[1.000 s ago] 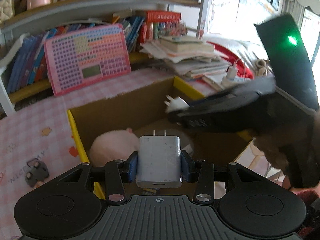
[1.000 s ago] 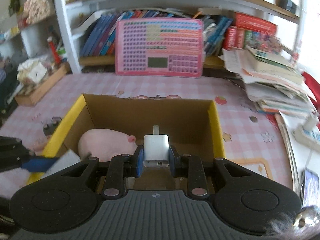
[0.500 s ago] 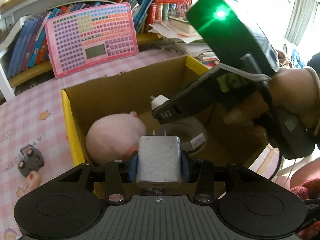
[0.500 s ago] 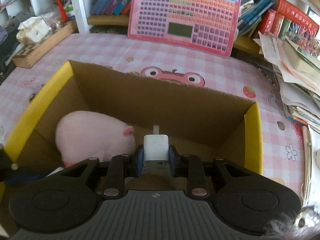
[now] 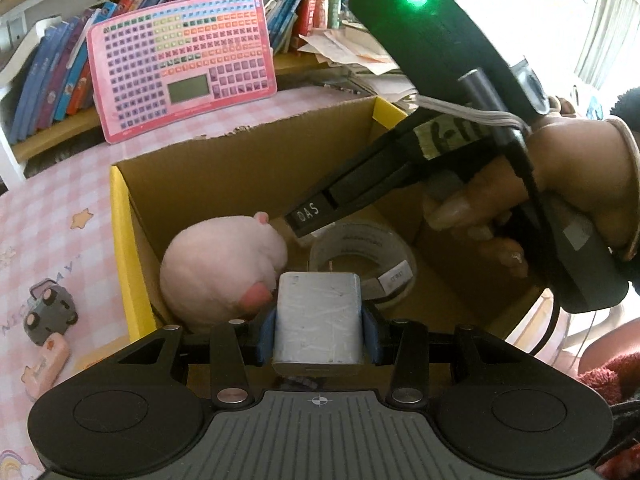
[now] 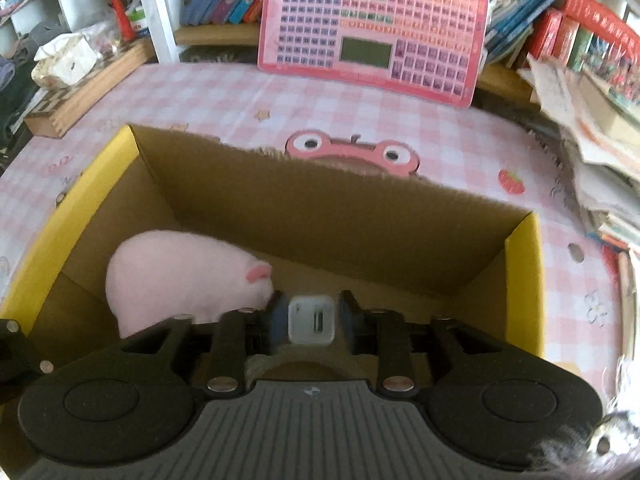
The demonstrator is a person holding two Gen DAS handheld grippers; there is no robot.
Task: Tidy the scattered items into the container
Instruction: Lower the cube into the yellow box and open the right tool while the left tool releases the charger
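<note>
An open cardboard box with yellow flaps stands on the pink checked table. Inside lie a pink plush toy and a roll of clear tape. My left gripper is shut on a large white charger block, held over the box's near edge. My right gripper reaches into the box; the small white charger sits between its fingers, which look a little parted, with its plug end turned toward the camera. The right gripper's body also shows in the left wrist view.
A grey toy car and a pink eraser-like item lie on the table left of the box. A pink keyboard toy leans against the bookshelf. Stacked papers and books sit at the right. A wooden tray sits at the far left.
Both grippers moved forward and down over the box. The small charger in my right gripper has tipped so its plug end faces the camera, and the fingers appear to have parted slightly.
</note>
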